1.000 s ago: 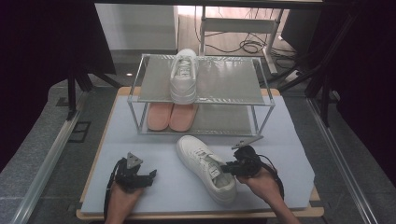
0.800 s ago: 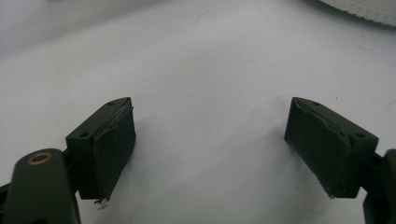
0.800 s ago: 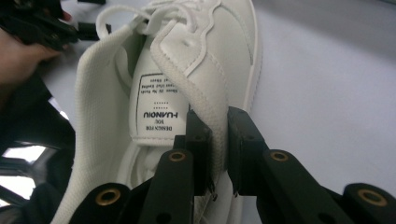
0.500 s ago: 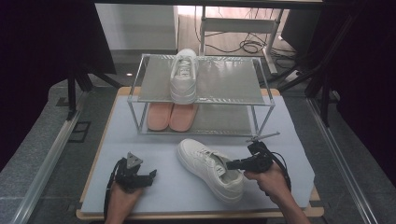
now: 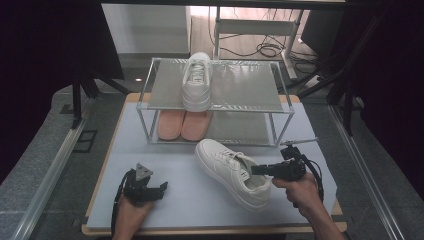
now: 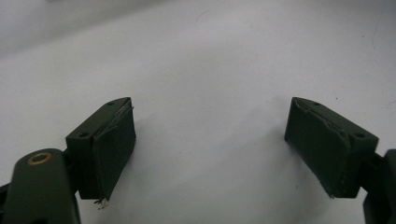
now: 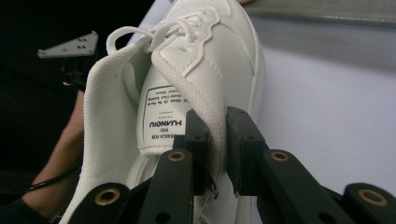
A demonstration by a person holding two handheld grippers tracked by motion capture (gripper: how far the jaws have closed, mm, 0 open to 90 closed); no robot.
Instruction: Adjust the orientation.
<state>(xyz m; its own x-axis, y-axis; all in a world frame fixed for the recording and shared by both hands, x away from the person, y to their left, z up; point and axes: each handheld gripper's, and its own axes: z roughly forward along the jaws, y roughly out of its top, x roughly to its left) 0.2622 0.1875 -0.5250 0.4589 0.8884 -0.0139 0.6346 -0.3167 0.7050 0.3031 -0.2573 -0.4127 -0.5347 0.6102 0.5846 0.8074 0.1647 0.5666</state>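
A white sneaker lies slantwise on the pale mat, toe toward the rack and heel toward the person. My right gripper is shut on its collar at the heel end. In the right gripper view the two black pads pinch the padded side wall of the sneaker, one inside and one outside. My left gripper rests on the mat at the front left. Its jaws stand wide open with only bare mat between them.
A two-level metal rack stands at the back of the mat. Another white sneaker sits on its top shelf, and a pink pair on the lower level. Dark stands and cables surround the table.
My right gripper has moved right and slightly up, still shut on the sneaker's collar, pulling the heel end along. The left gripper has stayed put.
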